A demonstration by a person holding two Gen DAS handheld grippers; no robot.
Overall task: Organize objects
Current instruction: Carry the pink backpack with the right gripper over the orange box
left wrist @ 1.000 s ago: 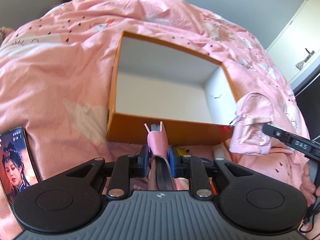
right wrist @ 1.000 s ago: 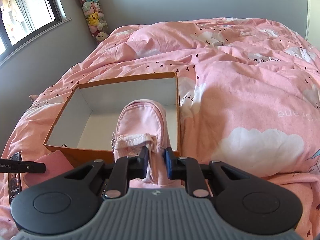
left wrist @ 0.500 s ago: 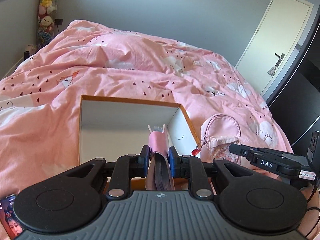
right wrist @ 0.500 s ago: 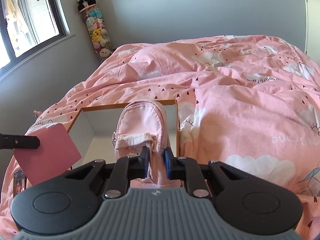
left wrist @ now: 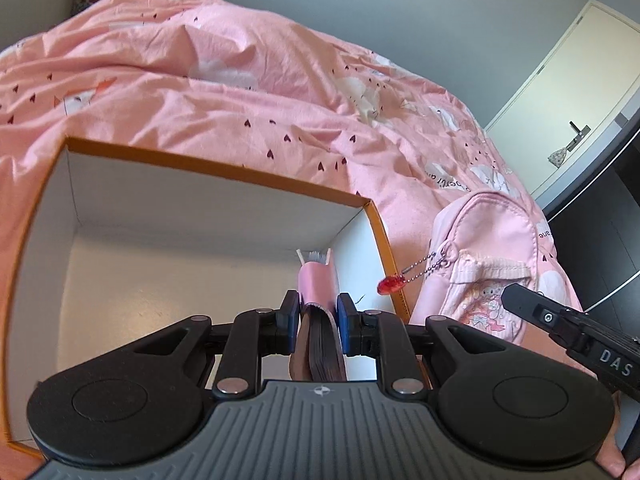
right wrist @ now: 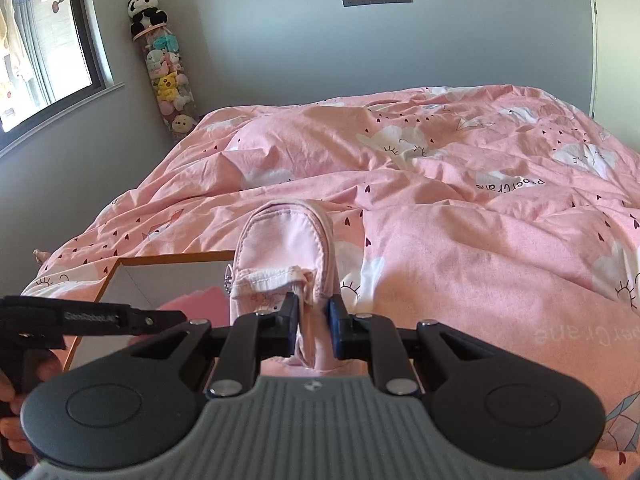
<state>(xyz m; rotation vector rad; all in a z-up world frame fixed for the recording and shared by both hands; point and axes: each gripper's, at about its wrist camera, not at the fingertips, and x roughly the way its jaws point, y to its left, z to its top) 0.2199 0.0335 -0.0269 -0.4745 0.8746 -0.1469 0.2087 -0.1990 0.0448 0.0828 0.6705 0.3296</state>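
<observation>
The left gripper (left wrist: 318, 316) is clamped on a thin pink-covered notebook (left wrist: 316, 280), its blue pads pressing both covers, and holds it edge-on over the near right part of the open orange cardboard box with white inner walls (left wrist: 216, 170). The box sits on a pink quilt printed with clouds and small hearts (left wrist: 240, 92). The right gripper (right wrist: 314, 316) is closed on the near end of a pale pink fabric pouch with a cartoon print (right wrist: 286, 248), held just right of the box's right wall. A red bead charm on a ball chain (left wrist: 390, 285) dangles from the pouch.
</observation>
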